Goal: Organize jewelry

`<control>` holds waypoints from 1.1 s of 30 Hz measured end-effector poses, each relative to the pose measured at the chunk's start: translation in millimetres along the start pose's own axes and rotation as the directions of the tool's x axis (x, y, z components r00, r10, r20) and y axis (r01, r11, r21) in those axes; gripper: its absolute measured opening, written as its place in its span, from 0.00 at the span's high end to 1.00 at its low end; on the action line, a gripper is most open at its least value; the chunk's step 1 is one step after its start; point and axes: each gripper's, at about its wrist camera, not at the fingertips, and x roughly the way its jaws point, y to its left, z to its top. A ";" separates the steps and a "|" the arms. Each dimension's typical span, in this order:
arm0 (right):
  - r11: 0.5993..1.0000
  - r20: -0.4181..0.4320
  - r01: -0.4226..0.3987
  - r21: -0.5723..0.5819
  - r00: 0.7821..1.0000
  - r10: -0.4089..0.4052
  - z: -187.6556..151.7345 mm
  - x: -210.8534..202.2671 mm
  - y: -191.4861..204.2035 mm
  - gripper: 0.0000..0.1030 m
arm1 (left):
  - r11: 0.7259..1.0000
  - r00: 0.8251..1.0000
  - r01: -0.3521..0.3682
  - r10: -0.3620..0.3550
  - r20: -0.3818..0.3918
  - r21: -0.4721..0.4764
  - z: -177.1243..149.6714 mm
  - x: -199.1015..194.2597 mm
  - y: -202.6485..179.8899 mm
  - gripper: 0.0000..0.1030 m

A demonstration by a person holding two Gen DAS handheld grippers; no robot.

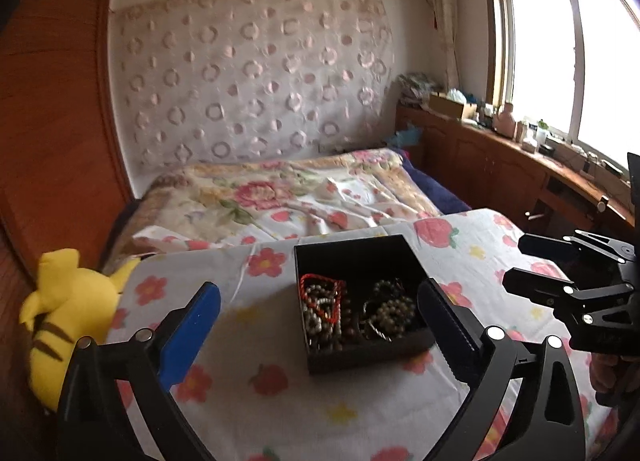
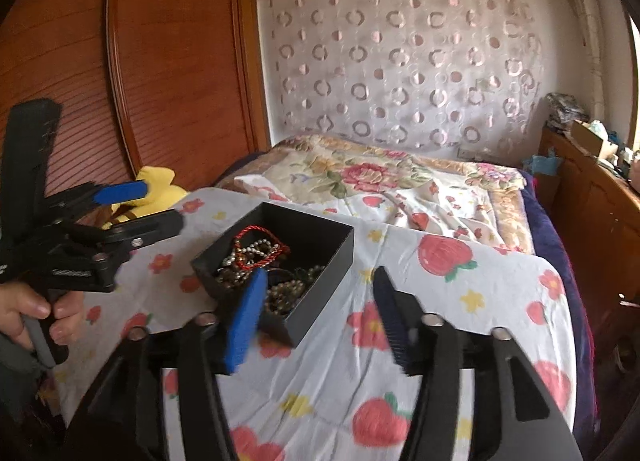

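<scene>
The jewelry (image 1: 352,309), a tangle of bead strands and a red cord, is gathered inside the black box (image 1: 360,257), which sits on the flower-print cloth (image 1: 256,393) over the tabletop. Nothing loose is seen outside it, so the sorting is judged nearly finished. The jaws of the left gripper (image 1: 320,325) and right gripper (image 2: 320,313) are spread apart and empty. A yellow plush toy (image 1: 68,313) lies beside the cloth; the bed (image 1: 280,189) lies beyond.

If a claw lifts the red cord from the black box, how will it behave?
The red cord looks thin and looped, so likely floppy. It lies tangled among the pearl strands, so it may drag them up. Probably light.
</scene>
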 end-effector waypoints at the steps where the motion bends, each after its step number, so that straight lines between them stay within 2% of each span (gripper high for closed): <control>1: 1.000 0.012 0.008 0.002 1.000 -0.008 -2.8 -8.2 3.3 0.30 | 1.000 1.000 -0.002 0.002 0.007 -0.001 -1.7 -8.7 0.1 0.07; 2: 1.000 0.022 0.017 0.003 1.000 -0.017 -4.9 -14.1 5.7 0.23 | 1.000 1.000 -0.009 0.009 0.016 -0.002 -5.1 -19.4 -0.6 0.07; 5: 0.999 0.057 0.040 0.014 0.998 -0.041 -12.1 -33.8 13.1 0.11 | 0.999 0.999 -0.040 0.040 0.035 0.004 -12.1 -46.3 -5.3 0.07; 8: 0.997 0.086 0.068 0.031 0.994 -0.071 -17.3 -51.8 18.4 0.02 | 0.998 0.997 -0.058 0.058 0.050 0.004 -19.2 -70.0 -10.2 0.07; 15: 0.988 0.130 0.130 0.081 0.982 -0.140 -28.4 -94.1 34.6 0.02 | 0.997 0.993 -0.071 0.071 0.098 -0.001 -28.4 -114.0 -21.2 0.07; 23: 0.964 0.201 0.226 0.137 0.947 -0.251 -44.3 -143.6 48.7 0.02 | 0.997 0.987 -0.073 0.077 0.143 -0.032 -40.3 -146.9 -30.3 0.07; 27: 0.960 0.212 0.239 0.146 0.940 -0.267 -53.9 -152.1 48.8 0.02 | 0.996 0.985 -0.080 0.085 0.150 -0.036 -47.2 -154.4 -34.6 0.07; 33: 0.962 0.206 0.219 0.165 0.946 -0.250 -61.2 -147.7 46.0 0.02 | 0.996 0.986 -0.079 0.084 0.144 -0.034 -53.5 -155.5 -36.8 0.07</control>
